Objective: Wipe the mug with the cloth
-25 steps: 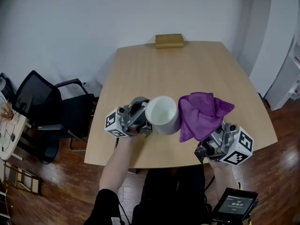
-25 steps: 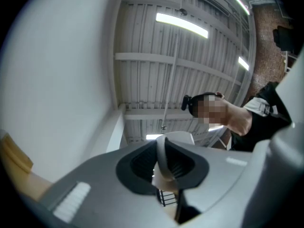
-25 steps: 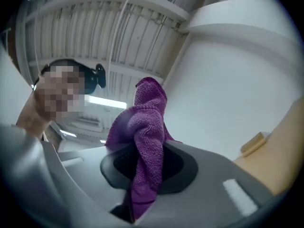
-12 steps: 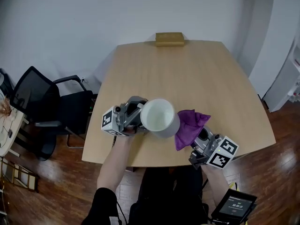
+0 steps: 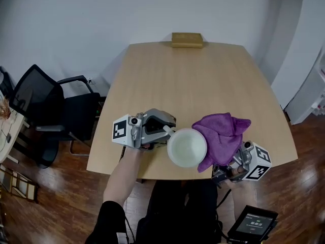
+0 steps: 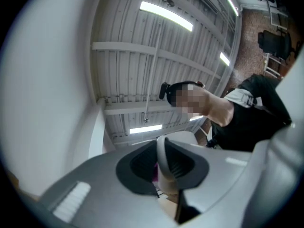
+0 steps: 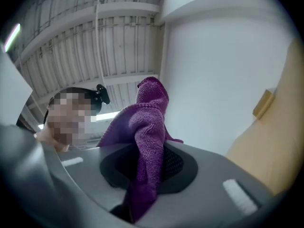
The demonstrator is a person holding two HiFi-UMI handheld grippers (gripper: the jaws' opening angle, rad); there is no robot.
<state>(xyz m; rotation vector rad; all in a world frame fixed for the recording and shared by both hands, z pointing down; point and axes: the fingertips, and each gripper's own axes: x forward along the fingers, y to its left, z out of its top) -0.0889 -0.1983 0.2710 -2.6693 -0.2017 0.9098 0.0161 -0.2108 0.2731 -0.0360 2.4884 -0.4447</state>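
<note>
No readable text; device screen (image 5: 252,221) too small.

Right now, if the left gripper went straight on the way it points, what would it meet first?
Most likely the cloth. The left gripper, jaws shut on the mug, points toward it, so the mug would press into the cloth first. Depth is unclear.
</note>
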